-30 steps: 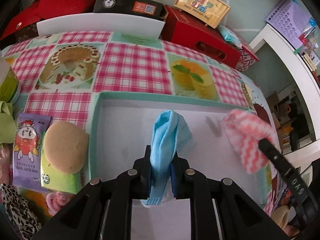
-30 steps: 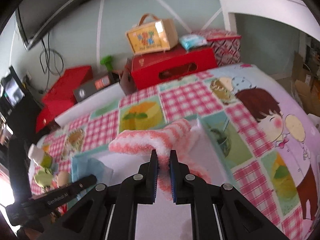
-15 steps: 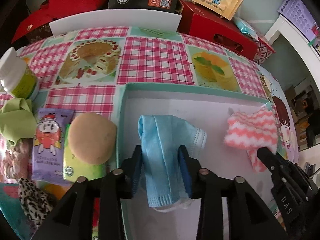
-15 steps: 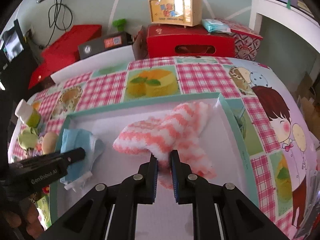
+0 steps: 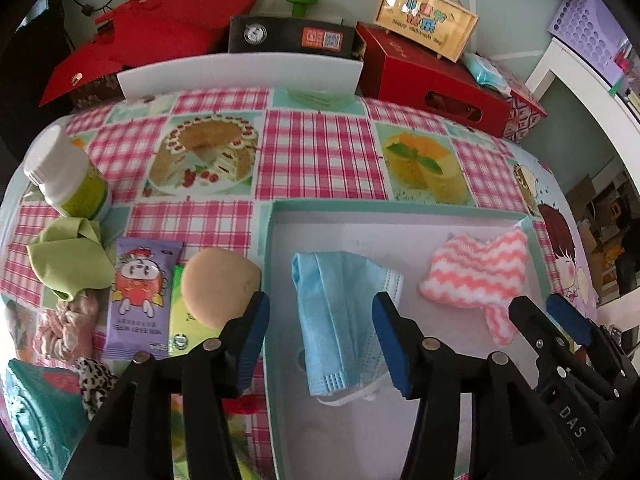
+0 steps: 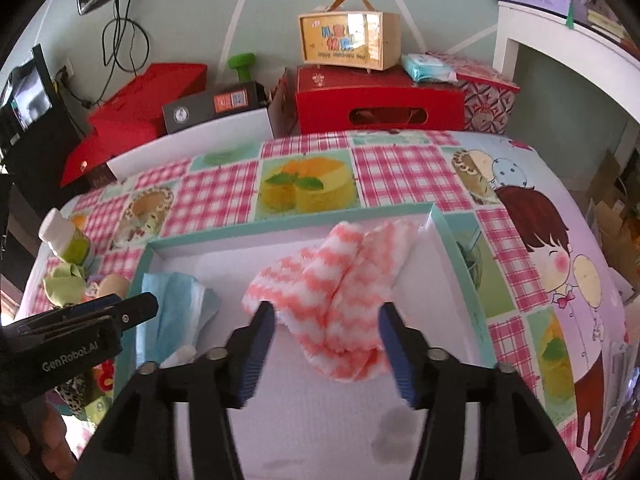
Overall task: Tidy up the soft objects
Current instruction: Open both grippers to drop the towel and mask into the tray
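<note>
A blue face mask [image 5: 336, 312] lies in the teal-rimmed white tray [image 5: 360, 206], left half. My left gripper [image 5: 320, 320] hangs over it with jaws opening, pads clear of the cloth. A pink and white zigzag cloth [image 6: 336, 292] lies in the tray's right half [image 5: 476, 276]. My right gripper [image 6: 326, 328] stands over its near end, jaws opening, pads off the cloth. Each gripper shows in the other's view: the right gripper [image 5: 548, 320] and the left gripper [image 6: 132, 308].
Left of the tray lie a round beige puff [image 5: 220, 288], a purple wipes pack [image 5: 138, 300], a green cloth [image 5: 68, 260], a leopard scrunchie [image 5: 94, 380] and a white bottle [image 5: 66, 176]. Red boxes [image 5: 432, 80] and a white board [image 5: 240, 74] line the table's far edge.
Both grippers let go: the left released the blue mask, the right the pink cloth. Both items dropped flat into the tray, and both grippers lifted back a little.
</note>
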### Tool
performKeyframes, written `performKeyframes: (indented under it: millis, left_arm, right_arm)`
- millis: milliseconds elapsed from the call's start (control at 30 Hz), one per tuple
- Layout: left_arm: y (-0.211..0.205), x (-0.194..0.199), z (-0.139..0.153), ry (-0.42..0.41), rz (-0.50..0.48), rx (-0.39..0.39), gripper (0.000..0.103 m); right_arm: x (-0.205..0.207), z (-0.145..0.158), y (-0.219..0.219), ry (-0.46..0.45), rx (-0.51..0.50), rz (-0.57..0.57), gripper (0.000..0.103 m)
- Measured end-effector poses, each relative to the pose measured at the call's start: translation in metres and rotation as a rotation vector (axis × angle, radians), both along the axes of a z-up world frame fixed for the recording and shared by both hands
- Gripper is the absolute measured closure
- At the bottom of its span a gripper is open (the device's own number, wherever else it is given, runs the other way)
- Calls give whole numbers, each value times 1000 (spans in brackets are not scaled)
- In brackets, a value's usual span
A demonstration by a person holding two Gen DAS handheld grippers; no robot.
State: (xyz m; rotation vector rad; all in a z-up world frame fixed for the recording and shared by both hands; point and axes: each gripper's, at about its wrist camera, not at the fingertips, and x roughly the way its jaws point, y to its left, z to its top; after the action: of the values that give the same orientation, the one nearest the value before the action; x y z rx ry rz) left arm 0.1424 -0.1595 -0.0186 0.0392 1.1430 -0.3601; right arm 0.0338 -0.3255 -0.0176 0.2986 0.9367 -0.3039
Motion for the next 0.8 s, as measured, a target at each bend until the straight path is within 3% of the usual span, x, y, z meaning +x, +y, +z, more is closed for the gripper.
performKeyframes:
  millis: [133, 233, 267, 300, 333, 367, 800]
  left_arm:
    - [0, -1, 2, -22, 1, 20, 47]
    - [1, 0, 2, -35, 6, 35, 46]
    - [1, 0, 1, -37, 8, 37, 37]
    - [2, 0, 0, -48, 13, 40, 19]
    - [3, -1, 0, -63, 18, 43, 10]
    - [3, -1, 1, -81, 24, 50, 10]
    - [9, 1, 3, -117, 50, 59, 9]
  right_arm:
    - [1, 0, 0, 3, -2, -4, 29]
    - [1, -1, -1, 12, -1, -8, 19]
    - [1, -1, -1, 12, -2, -9, 15]
    - [1, -1, -1, 7, -2, -12, 10]
    - [0, -1, -2, 2, -4, -16, 5]
    - [-2, 1, -2, -6, -11, -22, 0]
    - [-5, 6, -9, -46, 14, -51, 0]
